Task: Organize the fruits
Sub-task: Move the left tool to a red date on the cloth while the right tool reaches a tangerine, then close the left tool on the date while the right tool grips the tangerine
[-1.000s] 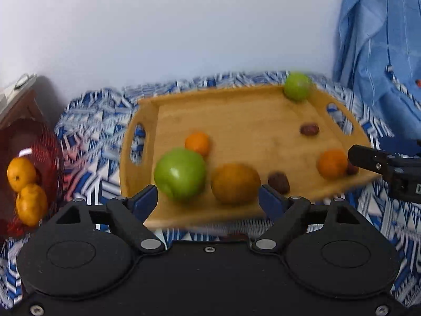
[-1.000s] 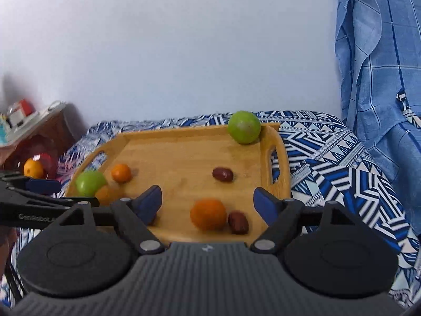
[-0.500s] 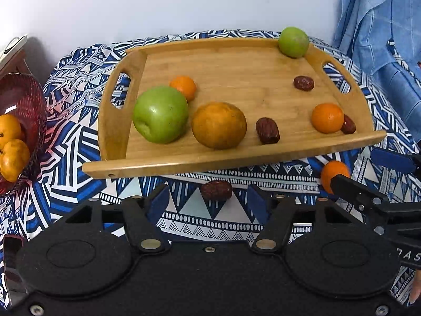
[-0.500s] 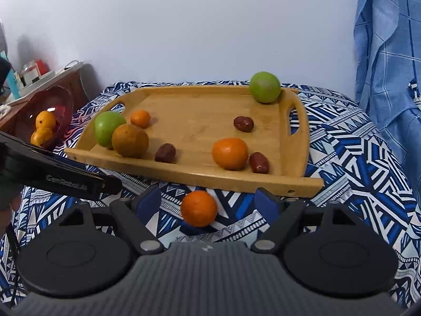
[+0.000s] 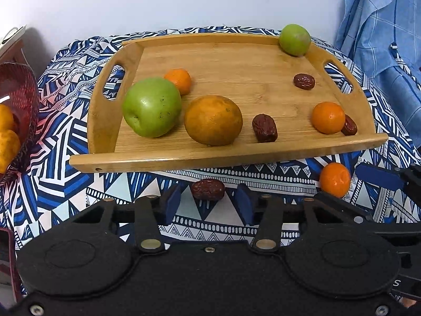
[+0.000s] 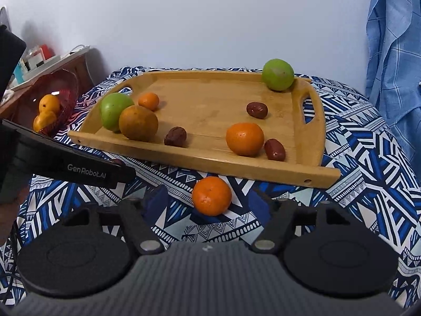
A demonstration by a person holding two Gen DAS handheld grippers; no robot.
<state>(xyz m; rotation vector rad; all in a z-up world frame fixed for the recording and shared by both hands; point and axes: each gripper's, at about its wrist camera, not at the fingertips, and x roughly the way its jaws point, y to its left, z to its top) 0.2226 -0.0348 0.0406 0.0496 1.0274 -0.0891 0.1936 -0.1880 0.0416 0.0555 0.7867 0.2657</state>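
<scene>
A dark red date (image 5: 208, 189) lies on the blue patterned cloth (image 5: 65, 137) just in front of the wooden tray (image 5: 184, 158). My left gripper (image 5: 208, 204) straddles the date, its jaws closing with small gaps still on both sides. A loose mandarin (image 6: 211, 195) rests on the cloth near the tray's front right corner. My right gripper (image 6: 208, 201) is around it, jaws closing, pads apart from the fruit. The tray holds a large green apple (image 5: 152, 106), a brownish orange (image 5: 213, 119), a small green fruit (image 5: 294, 39), two mandarins and several dates.
A red mesh basket (image 5: 23, 110) with oranges stands left of the tray, beside a wooden shelf (image 6: 39, 58) with small items. A blue checked fabric (image 5: 381, 26) hangs at the right. A white wall rises behind the tray.
Both grippers dropped from over the tray to the cloth in front of it. The left jaws narrowed a lot around the date. The right jaws narrowed slightly around the loose mandarin.
</scene>
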